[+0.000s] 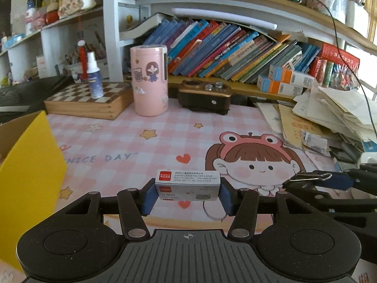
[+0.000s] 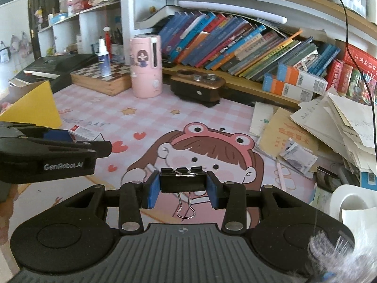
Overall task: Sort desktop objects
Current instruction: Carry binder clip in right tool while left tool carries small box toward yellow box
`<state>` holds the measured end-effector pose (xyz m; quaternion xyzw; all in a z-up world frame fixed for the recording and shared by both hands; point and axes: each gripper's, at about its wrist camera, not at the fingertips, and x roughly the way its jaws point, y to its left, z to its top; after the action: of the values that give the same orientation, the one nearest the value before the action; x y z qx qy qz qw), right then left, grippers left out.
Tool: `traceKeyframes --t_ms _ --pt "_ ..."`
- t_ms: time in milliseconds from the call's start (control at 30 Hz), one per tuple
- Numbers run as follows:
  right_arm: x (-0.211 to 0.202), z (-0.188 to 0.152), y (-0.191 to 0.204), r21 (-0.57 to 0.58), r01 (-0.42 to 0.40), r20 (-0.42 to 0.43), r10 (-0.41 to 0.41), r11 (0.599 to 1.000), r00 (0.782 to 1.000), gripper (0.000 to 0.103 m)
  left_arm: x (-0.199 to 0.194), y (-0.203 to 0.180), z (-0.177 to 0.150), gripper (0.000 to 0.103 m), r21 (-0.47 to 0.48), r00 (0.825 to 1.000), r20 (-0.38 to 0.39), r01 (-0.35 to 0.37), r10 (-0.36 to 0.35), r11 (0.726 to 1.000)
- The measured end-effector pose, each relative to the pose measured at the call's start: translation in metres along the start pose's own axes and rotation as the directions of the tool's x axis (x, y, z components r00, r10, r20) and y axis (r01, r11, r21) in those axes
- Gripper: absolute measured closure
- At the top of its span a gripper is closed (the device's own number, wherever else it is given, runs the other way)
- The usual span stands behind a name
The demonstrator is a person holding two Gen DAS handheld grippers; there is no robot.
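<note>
- Blue pads on my left gripper [image 1: 187, 192] press against both ends of a small grey-and-white staple box [image 1: 187, 185]; the fingers are clamped on it and hold it above the pink checked mat [image 1: 132, 139] on the table.
- My right gripper [image 2: 181, 189] grips a black binder clip [image 2: 182, 180] across its body, one pad on each side. One wire handle hangs down toward me, the other lies folded on top.
- From the left wrist view I see the right gripper at the right edge, with the binder clip [image 1: 306, 180] sticking out of its tips.
- From the right wrist view the left gripper [image 2: 77, 139] sits at the left edge, the staple box [image 2: 83, 133] showing between its fingers.
- Both grippers hover near each other over the cartoon girl with the frog hat [image 2: 200, 151] printed on the mat.
- To my left stands a yellow cardboard box [image 1: 30, 165], its top open; I cannot make out what is inside.
- Farther back on the table: a pink cylindrical container [image 1: 149, 80], a wooden chessboard box [image 1: 89, 101] with a spray bottle [image 1: 94, 75] standing on it, and a dark brown device [image 1: 203, 95].
- A loose heap of papers [image 2: 329, 127] lies at the right; leaning books [image 1: 223, 49] fill the shelf behind.
</note>
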<state>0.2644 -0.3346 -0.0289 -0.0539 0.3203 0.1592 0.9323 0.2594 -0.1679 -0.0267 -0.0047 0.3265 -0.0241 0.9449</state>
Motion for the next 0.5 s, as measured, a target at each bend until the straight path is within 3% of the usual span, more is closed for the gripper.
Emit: traceKeyframes --t_ms 500 --pt "-0.025 -0.018 0.059 -0.051 -0.066 -0.032 0.064 0.997 0.997 0.065 -0.067 0.041 -0.035 0.050 -0.035 0.999 0.032 -0.023 0.024 0.999"
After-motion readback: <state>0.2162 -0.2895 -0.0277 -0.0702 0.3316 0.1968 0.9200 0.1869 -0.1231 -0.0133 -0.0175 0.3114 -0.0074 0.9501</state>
